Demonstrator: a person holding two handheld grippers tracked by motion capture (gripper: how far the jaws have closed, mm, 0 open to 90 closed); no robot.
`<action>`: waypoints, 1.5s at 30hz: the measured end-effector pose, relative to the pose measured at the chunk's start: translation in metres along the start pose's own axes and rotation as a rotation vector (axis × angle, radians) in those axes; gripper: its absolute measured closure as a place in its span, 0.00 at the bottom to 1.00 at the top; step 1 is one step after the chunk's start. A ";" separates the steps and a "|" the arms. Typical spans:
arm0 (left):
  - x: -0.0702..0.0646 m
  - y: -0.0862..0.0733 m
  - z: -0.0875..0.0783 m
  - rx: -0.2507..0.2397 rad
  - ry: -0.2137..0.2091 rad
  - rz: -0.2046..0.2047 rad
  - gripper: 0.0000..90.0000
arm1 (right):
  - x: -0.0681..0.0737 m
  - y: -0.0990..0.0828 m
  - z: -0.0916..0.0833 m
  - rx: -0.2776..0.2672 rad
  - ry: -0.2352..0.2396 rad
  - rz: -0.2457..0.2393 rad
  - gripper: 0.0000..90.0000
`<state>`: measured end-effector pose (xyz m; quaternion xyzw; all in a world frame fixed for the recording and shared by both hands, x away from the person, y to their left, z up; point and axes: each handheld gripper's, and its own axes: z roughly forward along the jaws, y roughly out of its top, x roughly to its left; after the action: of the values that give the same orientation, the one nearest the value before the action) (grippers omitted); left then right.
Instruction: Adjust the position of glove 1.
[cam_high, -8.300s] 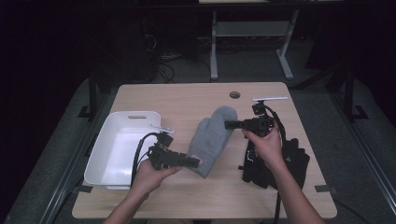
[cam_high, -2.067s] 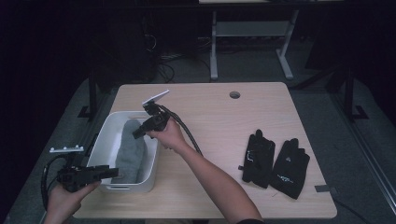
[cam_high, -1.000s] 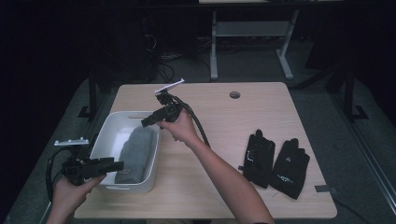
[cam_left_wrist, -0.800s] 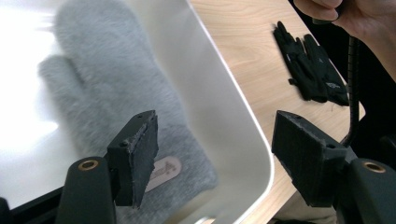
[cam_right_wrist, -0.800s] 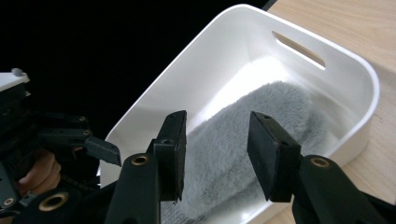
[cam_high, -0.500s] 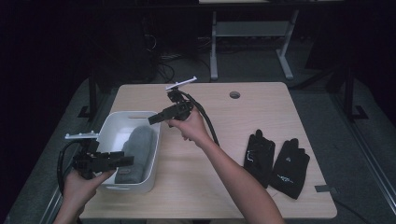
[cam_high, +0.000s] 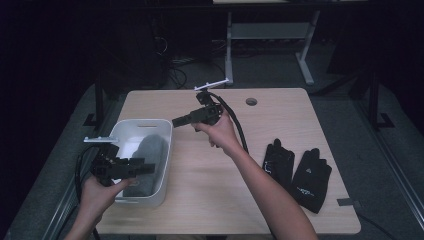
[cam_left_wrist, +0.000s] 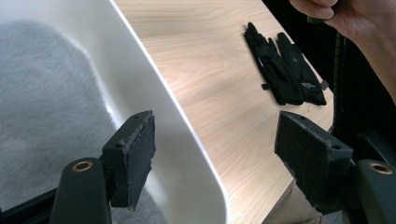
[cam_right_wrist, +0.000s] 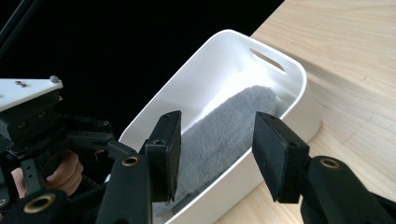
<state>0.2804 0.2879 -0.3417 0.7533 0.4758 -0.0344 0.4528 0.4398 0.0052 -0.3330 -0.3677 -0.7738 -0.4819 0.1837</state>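
Mitten work looks partly done. A grey oven mitt (cam_high: 143, 161) is seen lying flat inside the white bin (cam_high: 167, 142), which sits at the left side of the tabletop (cam_high: 215, 185). The mitt is also seen in the right gripper view (cam_right_wrist: 224, 135), stretched along the bottom of the bin (cam_right_wrist: 299, 74). That part of the job is judged finished.

Two black gloves (cam_high: 297, 172) are left on the tabletop, well apart from the bin, side by side and touching each other. They are also seen far off in the left gripper view (cam_left_wrist: 285, 70). Nothing is holding them. It is guessed that they are to be put in the bin next.

The left tongs (cam_high: 145, 168) are held over the near end of the bin, and the jaws are spread apart with nothing between them; they have just been opened a bit more. The right tongs (cam_high: 179, 120) are held up above the tabletop, just beside the far corner of the bin. Their jaws have also just been opening, and nothing is gripped by them.

So one thing is put away, and two are not yet picked up.
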 end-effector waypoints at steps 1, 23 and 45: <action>-0.001 0.001 0.002 0.000 -0.005 -0.001 0.32 | -0.001 -0.001 -0.002 -0.002 0.001 0.003 0.57; -0.031 0.018 0.038 0.038 -0.069 0.058 0.31 | -0.017 -0.029 -0.061 -0.073 -0.021 0.028 0.54; -0.062 0.030 0.084 0.091 -0.139 0.115 0.31 | -0.033 -0.067 -0.121 -0.123 -0.089 0.084 0.53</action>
<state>0.3012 0.1808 -0.3417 0.7949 0.3973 -0.0820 0.4512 0.4031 -0.1319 -0.3379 -0.4316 -0.7339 -0.5037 0.1461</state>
